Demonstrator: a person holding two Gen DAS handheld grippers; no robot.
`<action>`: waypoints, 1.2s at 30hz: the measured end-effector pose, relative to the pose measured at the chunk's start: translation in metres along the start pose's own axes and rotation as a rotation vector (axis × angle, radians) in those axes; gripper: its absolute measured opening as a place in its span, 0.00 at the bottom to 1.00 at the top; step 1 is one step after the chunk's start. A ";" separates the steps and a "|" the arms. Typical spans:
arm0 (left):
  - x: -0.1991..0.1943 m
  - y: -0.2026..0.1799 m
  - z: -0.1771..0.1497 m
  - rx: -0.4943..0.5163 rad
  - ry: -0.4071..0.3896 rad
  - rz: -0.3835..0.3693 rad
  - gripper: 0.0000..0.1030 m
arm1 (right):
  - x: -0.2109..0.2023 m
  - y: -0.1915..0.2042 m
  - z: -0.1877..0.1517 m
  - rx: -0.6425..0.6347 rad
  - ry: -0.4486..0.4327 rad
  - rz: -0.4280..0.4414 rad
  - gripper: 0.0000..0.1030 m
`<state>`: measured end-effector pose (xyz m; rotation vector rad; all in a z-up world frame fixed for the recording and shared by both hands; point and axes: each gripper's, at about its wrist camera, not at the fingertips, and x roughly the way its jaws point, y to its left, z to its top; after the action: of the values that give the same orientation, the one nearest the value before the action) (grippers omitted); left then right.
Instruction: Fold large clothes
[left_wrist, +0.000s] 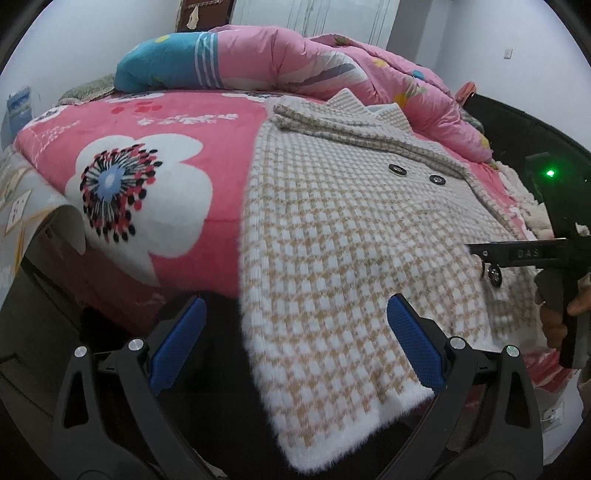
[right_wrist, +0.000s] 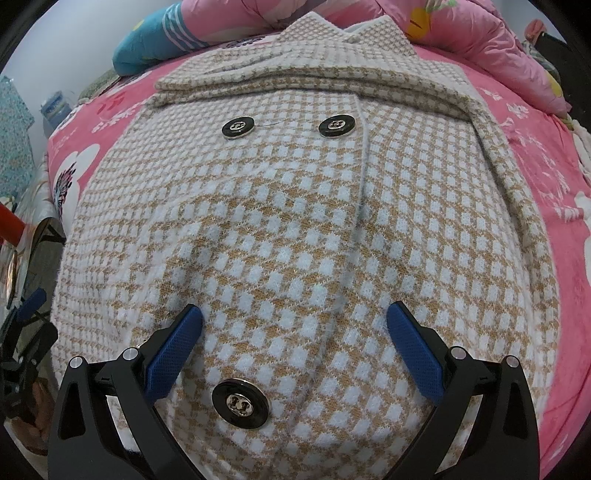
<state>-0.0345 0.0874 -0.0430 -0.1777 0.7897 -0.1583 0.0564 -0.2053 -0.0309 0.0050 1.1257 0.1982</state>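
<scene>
Left wrist view: a bed (left_wrist: 122, 122) with a pink flowered blanket fills the frame, a pink quilt (left_wrist: 332, 62) and a blue pillow (left_wrist: 162, 66) bunched at its far end, white walls behind. A checked coat (left_wrist: 351, 240) lies flat on the right half of the bed — collar at the far end near the quilt, hem hanging over the near edge, long axis running away from the camera. The left tongs (left_wrist: 295, 339) sit at the near edge of the bed, wide apart and gripping nothing; the right pad overlaps the hem area, the left pad is over the dark gap beside the coat. The right tongs (left_wrist: 517, 253) reach in from the right above the coat's edge by a dangling button; their opening can't be read here.

Right wrist view: the coat (right_wrist: 295, 221) covers nearly everything, pink blanket on both sides, collar at the top, two buttons (right_wrist: 238, 128) below it. The right tongs (right_wrist: 295, 343) hover just over the lower front — spread apart, holding nothing — with one big button (right_wrist: 240, 402) between the arms, nearer the left one.
</scene>
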 end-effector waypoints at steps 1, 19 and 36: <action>-0.001 0.001 -0.002 -0.003 -0.001 -0.001 0.92 | 0.000 -0.001 0.000 0.000 0.000 0.001 0.94; -0.021 0.025 -0.029 -0.086 0.023 -0.105 0.70 | 0.001 0.001 0.002 0.003 0.000 -0.002 0.94; 0.000 0.040 -0.014 -0.229 0.061 -0.234 0.55 | 0.001 0.003 -0.003 -0.009 -0.012 0.008 0.94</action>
<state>-0.0417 0.1252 -0.0612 -0.4844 0.8462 -0.2961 0.0534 -0.2025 -0.0327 0.0026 1.1128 0.2099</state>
